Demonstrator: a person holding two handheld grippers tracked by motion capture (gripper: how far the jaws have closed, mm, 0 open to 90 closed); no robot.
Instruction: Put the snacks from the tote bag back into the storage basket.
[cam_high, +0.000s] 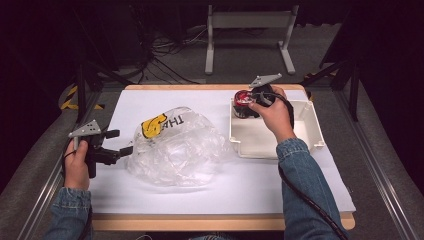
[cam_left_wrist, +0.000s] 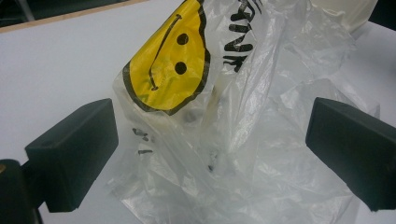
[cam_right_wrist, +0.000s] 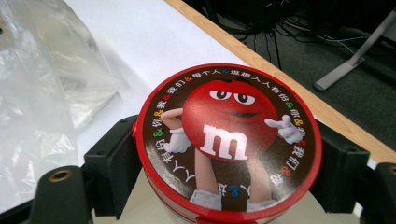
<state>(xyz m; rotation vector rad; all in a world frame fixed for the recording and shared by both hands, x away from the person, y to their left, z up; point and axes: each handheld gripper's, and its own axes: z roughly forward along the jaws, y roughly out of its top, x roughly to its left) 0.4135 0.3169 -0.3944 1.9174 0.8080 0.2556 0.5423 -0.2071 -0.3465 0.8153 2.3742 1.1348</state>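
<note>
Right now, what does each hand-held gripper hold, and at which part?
The right hand-held gripper clamps the round candy tub by its sides, just below the lid. The left hand-held gripper holds nothing; its jaws stand open at the plastic bag.

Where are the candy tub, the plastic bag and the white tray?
candy tub (cam_right_wrist: 229, 140), right gripper view, middle of its red-rimmed lid.
plastic bag (cam_high: 175, 147), high view, crumpled clear middle.
white tray (cam_high: 312, 122), high view, its right wall.

Three cameras: one fixed overhead, two riding the grippers

The high view looks forward and down over the whole table (cam_high: 150, 100); the left gripper view sits close on the plastic bag (cam_left_wrist: 243, 140), which the right gripper view shares behind the nearby candy tin (cam_right_wrist: 229, 140).
</note>
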